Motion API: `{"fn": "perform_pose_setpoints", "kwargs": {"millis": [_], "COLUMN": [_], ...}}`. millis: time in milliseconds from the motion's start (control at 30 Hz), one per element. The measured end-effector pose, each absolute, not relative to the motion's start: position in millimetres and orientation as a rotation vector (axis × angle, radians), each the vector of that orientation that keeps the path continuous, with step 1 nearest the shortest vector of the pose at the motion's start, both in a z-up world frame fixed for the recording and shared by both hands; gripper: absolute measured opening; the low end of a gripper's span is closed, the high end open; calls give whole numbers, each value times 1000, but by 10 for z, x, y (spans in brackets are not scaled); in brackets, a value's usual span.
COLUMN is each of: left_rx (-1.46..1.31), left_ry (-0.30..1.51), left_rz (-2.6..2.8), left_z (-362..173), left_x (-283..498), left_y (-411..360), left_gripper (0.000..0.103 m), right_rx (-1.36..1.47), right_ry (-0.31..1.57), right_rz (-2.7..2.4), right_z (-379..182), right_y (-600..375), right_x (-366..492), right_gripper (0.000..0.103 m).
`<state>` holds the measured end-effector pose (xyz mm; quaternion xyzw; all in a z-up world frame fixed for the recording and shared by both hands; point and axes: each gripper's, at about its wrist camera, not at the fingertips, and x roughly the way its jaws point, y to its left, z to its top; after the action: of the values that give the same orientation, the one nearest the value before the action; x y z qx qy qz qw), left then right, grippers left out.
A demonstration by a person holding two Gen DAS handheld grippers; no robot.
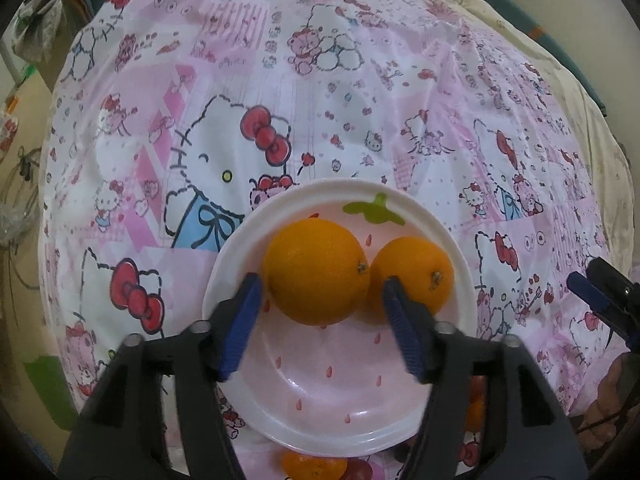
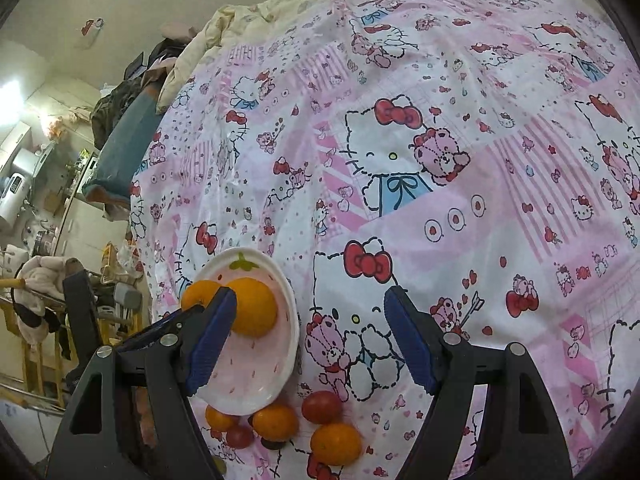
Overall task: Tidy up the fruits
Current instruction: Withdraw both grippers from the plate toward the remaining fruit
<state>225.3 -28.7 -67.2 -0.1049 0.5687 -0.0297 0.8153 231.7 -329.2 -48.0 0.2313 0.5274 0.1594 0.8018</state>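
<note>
A pink strawberry-print bowl (image 1: 320, 408) sits on the bed and holds a large orange (image 1: 316, 272) and a smaller orange (image 1: 416, 268) side by side. My left gripper (image 1: 322, 300) is open above the bowl, its fingers on either side of the large orange without gripping it. My right gripper (image 2: 310, 320) is open and empty over the sheet, right of the bowl (image 2: 256, 384). Loose fruit lies in front of the bowl: small oranges (image 2: 336, 442) (image 2: 275, 422) (image 2: 219, 418) and red tomatoes (image 2: 322, 406) (image 2: 239, 436).
A pink Hello Kitty bedsheet (image 1: 360, 100) covers the bed. A cream blanket (image 2: 248, 20) is bunched at the far end. The bed's left edge drops to a cluttered room with wooden furniture (image 2: 36, 344). The right gripper shows at the left view's right edge (image 1: 600, 296).
</note>
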Motion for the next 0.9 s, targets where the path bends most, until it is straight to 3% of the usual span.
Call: {"fn": "perform_pose_setpoints", "kwargs": {"millis": [500, 900], "left_rx": [-221, -248], "left_ry": [1158, 1232], "left_rz": [-47, -83], "left_z": [-407, -462], "left_x": [1837, 1249], "left_y": [-97, -81], "left_gripper": [68, 68], "right_rx": [395, 385], "right_ry": [1138, 1197], "right_rz": [385, 375], "right_z": [-359, -491], "right_y": [-3094, -3109], "right_x": [2003, 1529], "right_gripper": [79, 79]}}
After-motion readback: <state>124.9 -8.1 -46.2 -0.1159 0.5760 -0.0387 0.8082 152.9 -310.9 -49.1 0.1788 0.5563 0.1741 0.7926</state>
